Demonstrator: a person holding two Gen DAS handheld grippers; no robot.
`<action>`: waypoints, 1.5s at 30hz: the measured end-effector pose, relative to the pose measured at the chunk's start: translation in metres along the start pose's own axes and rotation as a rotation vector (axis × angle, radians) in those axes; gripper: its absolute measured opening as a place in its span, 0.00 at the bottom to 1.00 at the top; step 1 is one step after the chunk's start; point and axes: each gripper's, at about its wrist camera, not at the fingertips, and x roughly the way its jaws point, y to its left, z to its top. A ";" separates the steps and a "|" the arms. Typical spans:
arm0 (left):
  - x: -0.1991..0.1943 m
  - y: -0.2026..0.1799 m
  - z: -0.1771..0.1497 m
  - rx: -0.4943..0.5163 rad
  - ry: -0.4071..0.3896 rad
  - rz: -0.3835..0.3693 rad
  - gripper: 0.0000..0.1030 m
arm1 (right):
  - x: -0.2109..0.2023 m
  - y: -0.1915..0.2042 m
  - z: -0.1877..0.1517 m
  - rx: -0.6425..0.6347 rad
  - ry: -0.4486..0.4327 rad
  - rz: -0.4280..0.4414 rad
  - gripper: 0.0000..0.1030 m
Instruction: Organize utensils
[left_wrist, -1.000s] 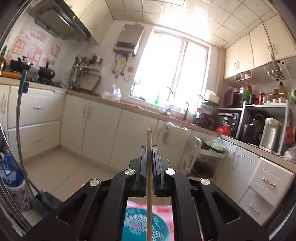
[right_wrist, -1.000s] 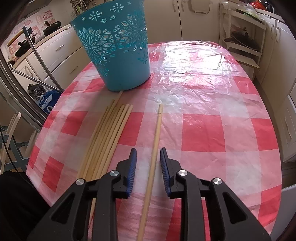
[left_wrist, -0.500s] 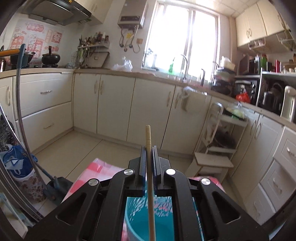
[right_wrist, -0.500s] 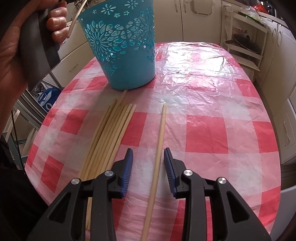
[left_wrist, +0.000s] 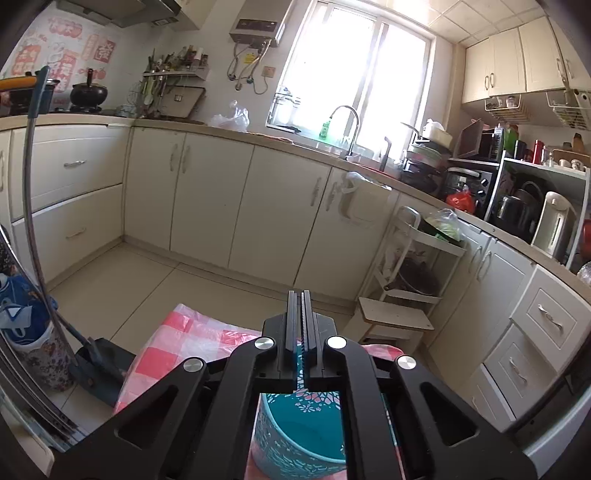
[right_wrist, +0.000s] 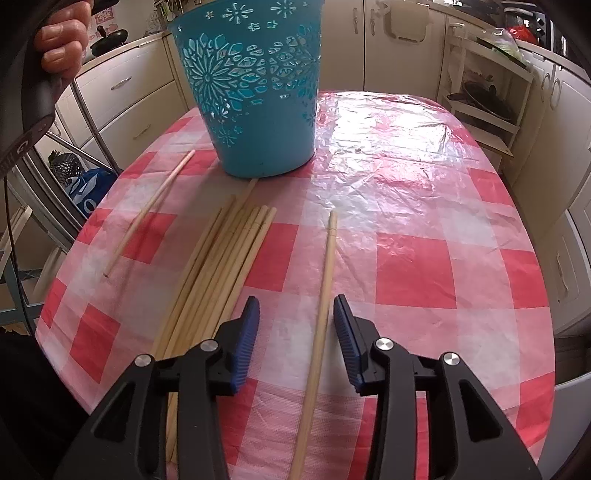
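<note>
A teal cut-out basket (right_wrist: 251, 81) stands on the red-checked tablecloth (right_wrist: 424, 206); its rim and inside also show in the left wrist view (left_wrist: 303, 432). My left gripper (left_wrist: 300, 295) hovers above the basket with its jaws almost together and nothing between them. My right gripper (right_wrist: 295, 321) is open, low over the table, straddling a single chopstick (right_wrist: 323, 291). A bundle of several chopsticks (right_wrist: 218, 280) lies to its left. Another lone chopstick (right_wrist: 147, 214) lies slanted at the left of the basket.
The hand holding the left gripper (right_wrist: 61, 40) shows at top left of the right wrist view. Kitchen cabinets (left_wrist: 207, 206), a white trolley (left_wrist: 413, 266) and a small stool (left_wrist: 395, 321) surround the table. A dustpan (left_wrist: 96, 365) stands on the floor at left.
The chopstick that my left gripper held is gone from its jaws; a lone chopstick now lies on the cloth left of the basket. My right gripper opened wider and moved forward along its chopstick.
</note>
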 end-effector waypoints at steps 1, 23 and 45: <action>-0.001 0.004 -0.001 -0.008 0.020 -0.001 0.02 | 0.000 0.000 0.000 -0.004 0.000 0.003 0.40; 0.100 0.040 -0.148 0.241 0.649 0.302 0.04 | -0.002 -0.001 -0.001 0.009 0.023 0.058 0.44; -0.030 -0.063 0.067 -0.003 -0.366 -0.091 0.05 | -0.002 -0.006 0.002 0.065 0.032 0.082 0.45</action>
